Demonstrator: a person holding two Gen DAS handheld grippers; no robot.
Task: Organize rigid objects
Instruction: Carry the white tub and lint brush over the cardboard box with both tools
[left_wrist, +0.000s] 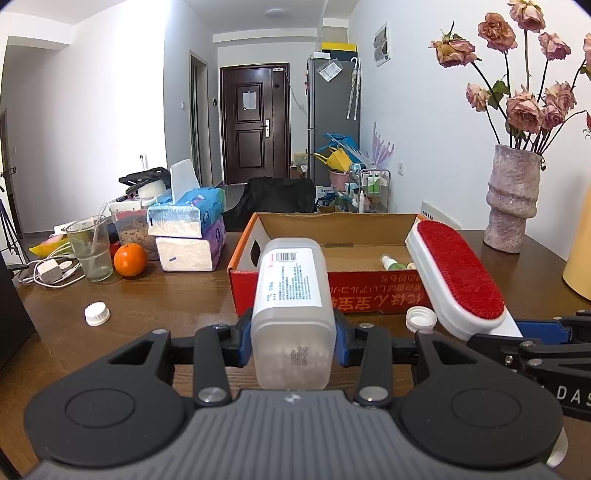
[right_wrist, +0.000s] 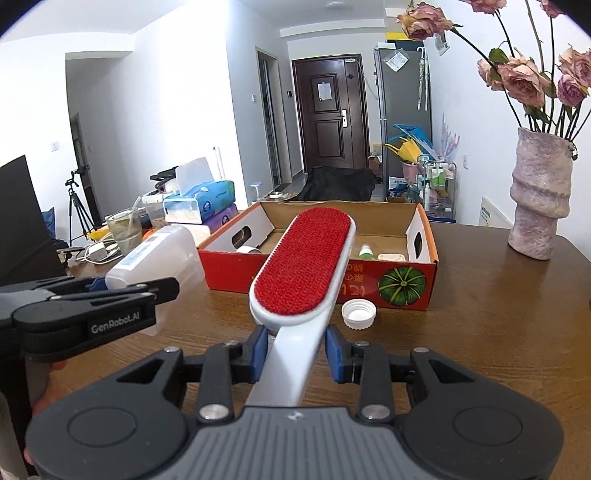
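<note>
Left gripper: pinching translucent bottle, hovering before cardboard box.
Right gripper: clamping lint brush handle, before box.

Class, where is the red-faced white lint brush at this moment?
In the right wrist view the red-faced white lint brush sits centre, its handle clamped in the right gripper, angled over the red cardboard box's front wall.

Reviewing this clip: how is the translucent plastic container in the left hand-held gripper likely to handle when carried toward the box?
The translucent plastic container looks rigid, holding its shape between the left hand-held gripper pads. It seems nearly empty, so probably light. Its smooth walls may be slippery, and gripped near one end it could tilt over the cardboard box.
</note>
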